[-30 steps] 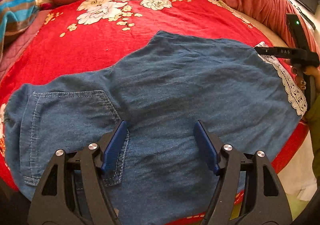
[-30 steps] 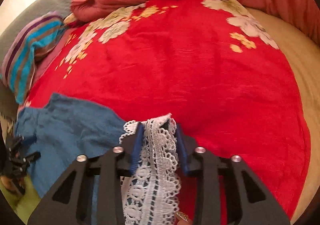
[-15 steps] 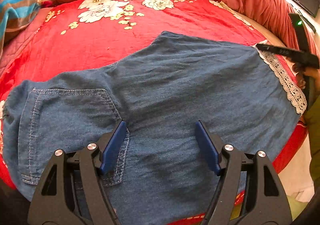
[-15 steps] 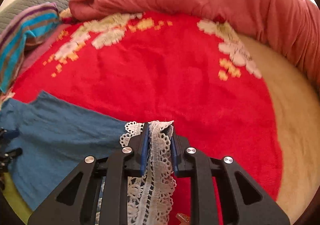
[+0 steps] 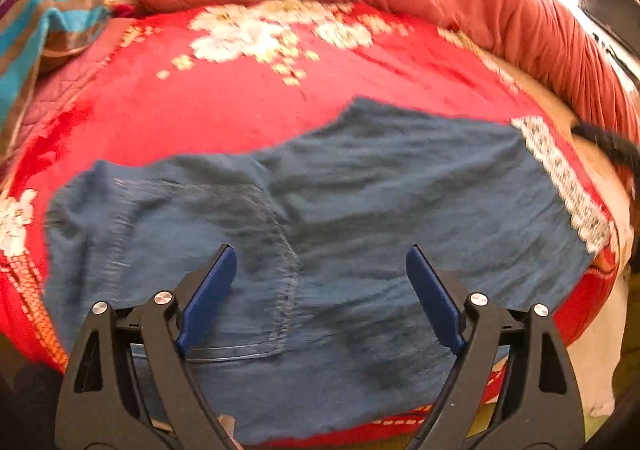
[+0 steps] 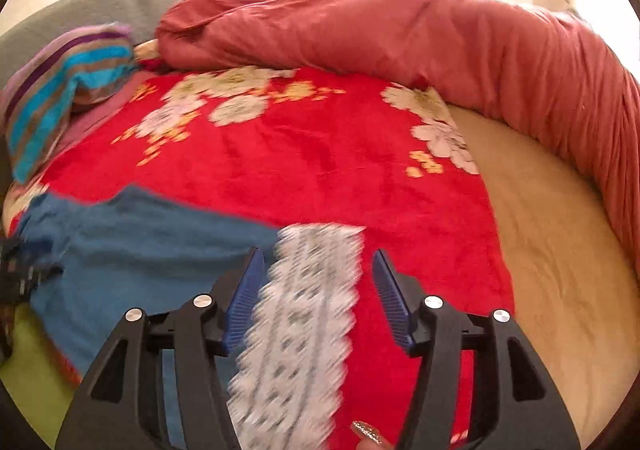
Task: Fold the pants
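Observation:
Blue denim pants (image 5: 360,209) lie spread flat on the red blanket, with a back pocket (image 5: 192,250) at the left and a white lace hem (image 5: 560,177) at the right. My left gripper (image 5: 320,254) hovers over the pants' near middle, its jaws opening wide with nothing pinched. In the right wrist view my right gripper (image 6: 318,256) is opening. The lace hem (image 6: 304,310) lies between and below its blue pads (image 6: 244,298), which do not press on it. The pants' blue cloth (image 6: 140,242) stretches off to the left.
A red floral blanket (image 6: 320,161) covers the bed. A rolled salmon quilt (image 6: 400,33) curves along the back and right. A striped cloth (image 5: 44,29) sits at the back left, and a beige sheet (image 6: 560,250) shows at the right.
My right gripper has let go of the lace hem, spread its jaws and lifted away, so the hem now lies flat. My left gripper's jaws have widened and it rose slightly.

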